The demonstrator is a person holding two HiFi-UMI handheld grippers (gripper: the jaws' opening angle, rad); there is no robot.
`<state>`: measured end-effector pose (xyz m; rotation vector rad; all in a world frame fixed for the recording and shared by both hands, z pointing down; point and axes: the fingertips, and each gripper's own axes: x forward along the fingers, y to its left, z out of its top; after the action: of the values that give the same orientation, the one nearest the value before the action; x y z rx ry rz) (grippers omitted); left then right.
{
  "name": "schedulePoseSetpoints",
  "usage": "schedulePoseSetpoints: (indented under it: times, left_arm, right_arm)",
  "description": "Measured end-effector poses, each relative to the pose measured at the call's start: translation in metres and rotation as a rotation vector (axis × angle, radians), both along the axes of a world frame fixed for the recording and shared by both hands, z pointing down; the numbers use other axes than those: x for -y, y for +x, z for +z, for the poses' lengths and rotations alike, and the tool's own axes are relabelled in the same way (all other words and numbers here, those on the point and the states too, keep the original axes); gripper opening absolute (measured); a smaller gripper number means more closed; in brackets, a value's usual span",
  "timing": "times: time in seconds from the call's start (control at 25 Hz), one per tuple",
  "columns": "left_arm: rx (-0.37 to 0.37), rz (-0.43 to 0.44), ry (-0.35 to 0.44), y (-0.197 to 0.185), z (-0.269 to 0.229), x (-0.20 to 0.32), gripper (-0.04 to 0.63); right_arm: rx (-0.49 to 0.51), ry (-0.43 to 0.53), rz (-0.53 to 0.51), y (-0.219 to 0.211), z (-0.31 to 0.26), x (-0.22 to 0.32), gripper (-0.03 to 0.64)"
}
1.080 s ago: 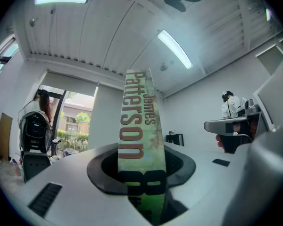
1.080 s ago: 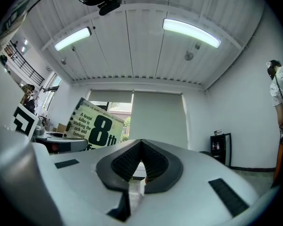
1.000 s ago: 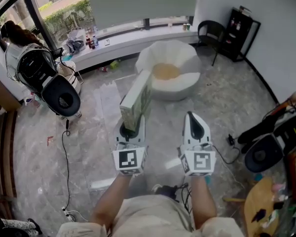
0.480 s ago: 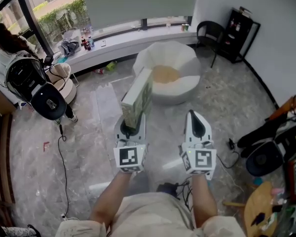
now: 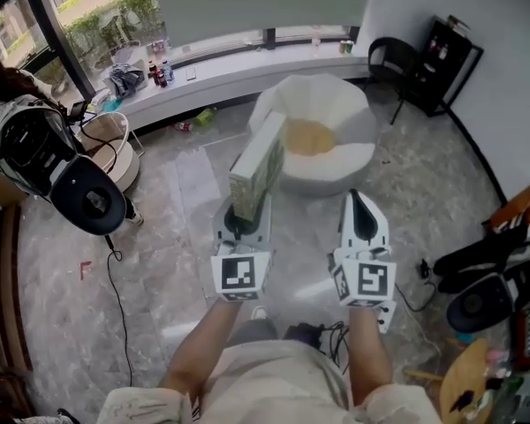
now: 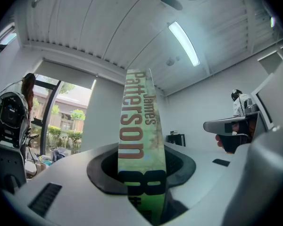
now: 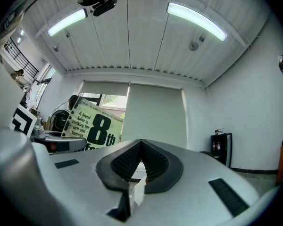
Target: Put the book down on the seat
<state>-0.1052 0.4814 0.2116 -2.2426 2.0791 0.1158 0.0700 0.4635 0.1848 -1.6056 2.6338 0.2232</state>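
Observation:
A thick green paperback book (image 5: 258, 164) stands upright between the jaws of my left gripper (image 5: 244, 212), which is shut on its lower end. Its spine faces the left gripper view (image 6: 140, 145). The seat (image 5: 336, 91) is a round white armchair with a tan cushion (image 5: 309, 137), on the floor just beyond the book. My right gripper (image 5: 362, 215) hangs beside the left one, shut with nothing in it (image 7: 140, 166). From the right gripper view the book's cover (image 7: 92, 126) shows at the left.
A black chair (image 5: 396, 60) and a black shelf (image 5: 450, 56) stand at the back right. A black-and-white machine (image 5: 57, 162) and a person (image 5: 0, 78) are at the left. Bottles (image 5: 159, 71) line the window ledge. Cables (image 5: 115, 281) cross the marble floor.
The view has shifted a little to the right, and the seat sits slightly closer. The left gripper still holds the book upright; the right gripper stays shut.

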Motion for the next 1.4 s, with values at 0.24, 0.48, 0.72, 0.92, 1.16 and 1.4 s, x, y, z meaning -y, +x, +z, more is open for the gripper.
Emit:
schedulePoseSetpoints:
  times: [0.24, 0.48, 0.72, 0.92, 1.16, 1.4]
  left_arm:
    - [-0.005, 0.017, 0.001, -0.031, 0.008, 0.041, 0.163]
    - [-0.018, 0.031, -0.008, -0.033, 0.016, 0.074, 0.163]
    - [-0.014, 0.039, -0.021, -0.023, 0.023, 0.121, 0.163]
    - [-0.001, 0.036, -0.027, -0.003, 0.024, 0.185, 0.163]
    - [0.004, 0.031, -0.031, 0.035, 0.02, 0.271, 0.163]
    - [-0.003, 0.024, -0.034, 0.076, 0.021, 0.337, 0.163]
  right_arm:
    - [-0.012, 0.003, 0.027, -0.026, 0.005, 0.035, -0.002]
    - [-0.019, 0.012, 0.047, -0.027, 0.006, 0.067, -0.002]
    - [-0.006, -0.003, 0.054, -0.018, 0.015, 0.119, -0.002]
    - [0.003, -0.012, 0.052, 0.003, 0.019, 0.185, -0.002]
    - [0.003, -0.025, 0.062, 0.047, 0.021, 0.265, -0.002]
    - [0.024, -0.038, 0.103, 0.106, 0.028, 0.332, -0.002]
